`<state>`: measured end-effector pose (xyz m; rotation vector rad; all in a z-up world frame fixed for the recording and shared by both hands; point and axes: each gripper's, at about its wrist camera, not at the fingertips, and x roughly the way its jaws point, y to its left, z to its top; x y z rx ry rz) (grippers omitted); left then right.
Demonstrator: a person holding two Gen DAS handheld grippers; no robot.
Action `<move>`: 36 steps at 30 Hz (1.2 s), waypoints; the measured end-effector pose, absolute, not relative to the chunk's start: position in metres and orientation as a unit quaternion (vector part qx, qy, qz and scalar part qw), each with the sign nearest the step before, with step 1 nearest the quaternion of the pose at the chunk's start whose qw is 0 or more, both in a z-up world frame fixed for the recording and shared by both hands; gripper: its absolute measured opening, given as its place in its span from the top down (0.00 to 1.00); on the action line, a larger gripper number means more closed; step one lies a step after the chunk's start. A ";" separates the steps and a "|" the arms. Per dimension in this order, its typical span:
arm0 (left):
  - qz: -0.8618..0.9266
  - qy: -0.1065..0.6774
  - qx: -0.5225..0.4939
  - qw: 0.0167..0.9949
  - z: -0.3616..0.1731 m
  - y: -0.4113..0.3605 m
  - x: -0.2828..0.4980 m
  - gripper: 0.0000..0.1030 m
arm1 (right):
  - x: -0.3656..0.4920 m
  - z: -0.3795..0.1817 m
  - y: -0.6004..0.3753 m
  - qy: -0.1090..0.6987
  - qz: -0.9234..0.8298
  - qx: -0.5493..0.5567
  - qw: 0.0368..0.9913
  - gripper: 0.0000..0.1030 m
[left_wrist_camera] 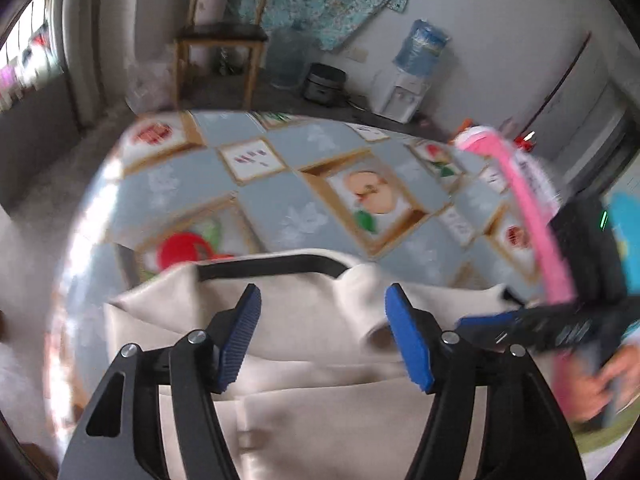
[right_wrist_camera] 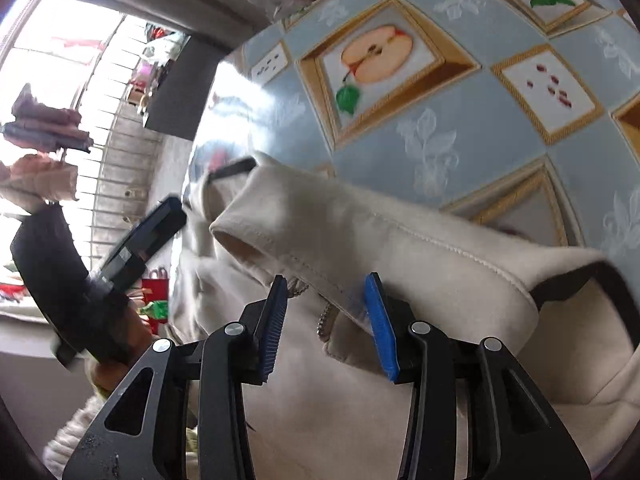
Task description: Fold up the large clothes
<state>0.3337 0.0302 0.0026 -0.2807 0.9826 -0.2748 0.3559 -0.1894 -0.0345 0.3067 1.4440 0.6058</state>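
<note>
Both tongs (left_wrist_camera: 323, 336) (right_wrist_camera: 326, 326) open (gripping nothing) above cream garment (left_wrist_camera: 320, 408) on patterned table (left_wrist_camera: 280, 208).

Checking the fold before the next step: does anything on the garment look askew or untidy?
Yes. The cream garment lies bunched on the patterned tablecloth, not flat. One sleeve is rolled into an open tube across the body, and the black-trimmed edge runs crooked. No damage shows.
</note>
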 end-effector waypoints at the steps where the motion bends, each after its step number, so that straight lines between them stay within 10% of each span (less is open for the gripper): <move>1: -0.146 0.478 -0.155 0.852 0.000 0.030 0.338 0.39 | 0.349 -0.034 -0.190 0.641 0.274 0.135 0.704 0.61; 6: -0.148 0.528 -0.176 0.817 -0.026 0.014 0.354 0.42 | 0.344 -0.034 -0.192 0.632 0.276 0.136 0.712 0.61; 11: -0.165 0.535 -0.142 0.816 -0.036 -0.002 0.346 0.78 | 0.346 -0.018 -0.193 0.623 0.276 0.125 0.721 0.63; 17: -0.178 0.517 -0.077 0.834 -0.033 -0.013 0.329 0.87 | 0.375 0.005 -0.196 0.584 0.275 0.165 0.746 0.63; 23: -0.213 0.514 -0.095 0.826 -0.024 0.003 0.316 0.87 | 0.392 -0.037 -0.179 0.629 0.253 0.178 0.713 0.67; 27: -0.212 0.521 -0.153 0.812 -0.021 0.026 0.322 0.62 | 0.365 -0.035 -0.166 0.621 0.272 0.149 0.720 0.67; 36: -0.215 0.571 -0.193 0.768 -0.047 0.011 0.343 0.62 | 0.325 -0.031 -0.176 0.609 0.294 0.154 0.720 0.67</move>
